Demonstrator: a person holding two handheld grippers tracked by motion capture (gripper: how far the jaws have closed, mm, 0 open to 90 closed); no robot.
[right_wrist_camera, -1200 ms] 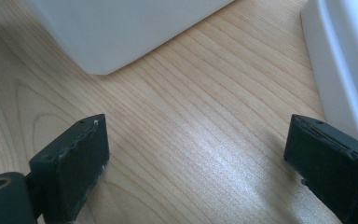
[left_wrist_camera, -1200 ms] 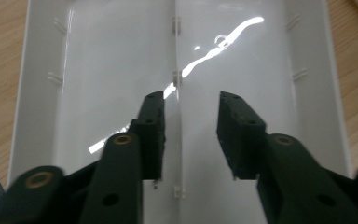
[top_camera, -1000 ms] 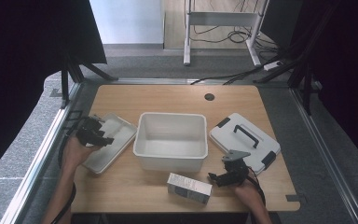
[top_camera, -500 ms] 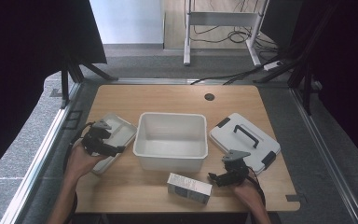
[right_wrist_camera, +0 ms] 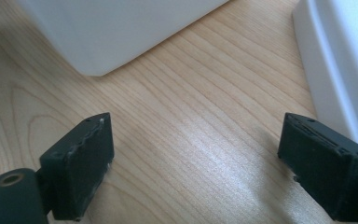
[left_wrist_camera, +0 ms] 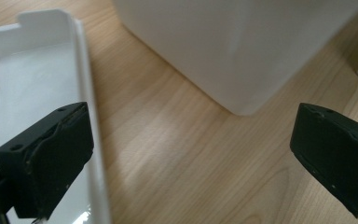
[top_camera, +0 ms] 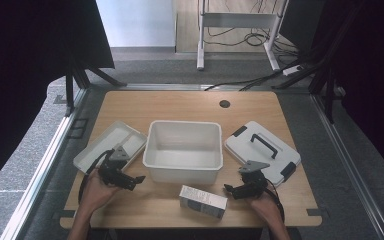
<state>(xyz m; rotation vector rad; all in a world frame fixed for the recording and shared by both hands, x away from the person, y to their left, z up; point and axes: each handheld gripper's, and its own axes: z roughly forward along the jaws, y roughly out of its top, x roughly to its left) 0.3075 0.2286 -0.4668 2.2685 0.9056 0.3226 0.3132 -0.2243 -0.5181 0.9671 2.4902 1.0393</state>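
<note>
Our left gripper [top_camera: 130,181], jaws just opened wide and empty, sits before the white plastic bin's [top_camera: 182,172] left corner. The small grey-white carton [top_camera: 203,202] lies flat before that bin, lengthwise between our grippers. Our right gripper [top_camera: 234,190], also wide and empty, is nearer it.

Centred on the desk [top_camera: 190,105]: bin [top_camera: 184,150]. Left of it, just beside: tray [top_camera: 109,146]. Right of it: lid [top_camera: 262,151]. Before the bin, near the front edge: carton [top_camera: 203,201], between left gripper [top_camera: 136,181] and right gripper [top_camera: 230,190].
</note>
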